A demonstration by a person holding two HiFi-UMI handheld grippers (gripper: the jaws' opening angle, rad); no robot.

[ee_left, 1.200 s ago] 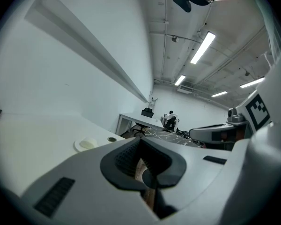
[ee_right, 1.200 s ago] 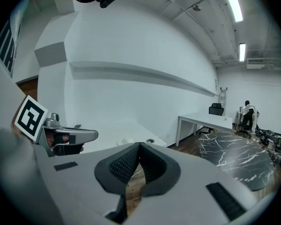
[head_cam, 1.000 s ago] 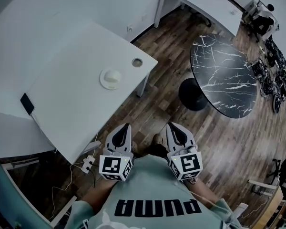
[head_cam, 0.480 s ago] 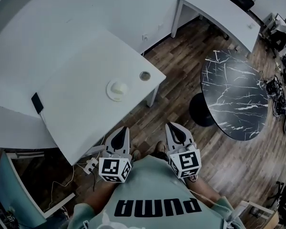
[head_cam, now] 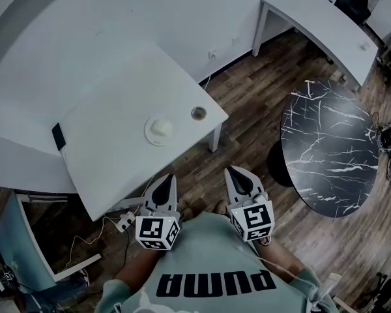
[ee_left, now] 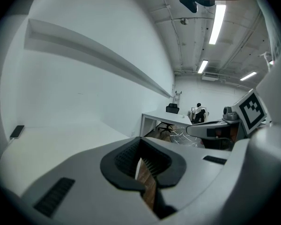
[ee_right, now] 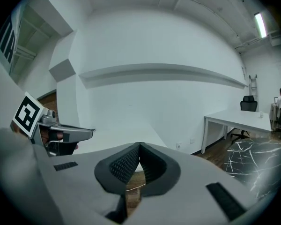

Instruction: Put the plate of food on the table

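Note:
A white plate of food point(head_cam: 159, 130) with a pale mound on it rests on the white table point(head_cam: 111, 149), near its right end. My left gripper point(head_cam: 167, 179) and right gripper point(head_cam: 235, 173) are held close to my body, above the wooden floor and short of the table's near corner. Both are shut with nothing between their jaws. In the left gripper view the jaw tips point(ee_left: 139, 150) meet, and the right gripper point(ee_left: 210, 129) shows beside them. In the right gripper view the tips point(ee_right: 139, 148) also meet.
A small round cup or tin point(head_cam: 198, 113) stands by the plate and a dark phone point(head_cam: 58, 136) lies at the table's left. A black marble round table point(head_cam: 332, 150) stands at the right, another white desk point(head_cam: 313, 18) further back. A power strip and cables point(head_cam: 122, 222) lie on the floor.
The head view has shifted: the white table, plate and marble table have drifted rightward and down in the picture. Both grippers stay shut at the same place by my body.

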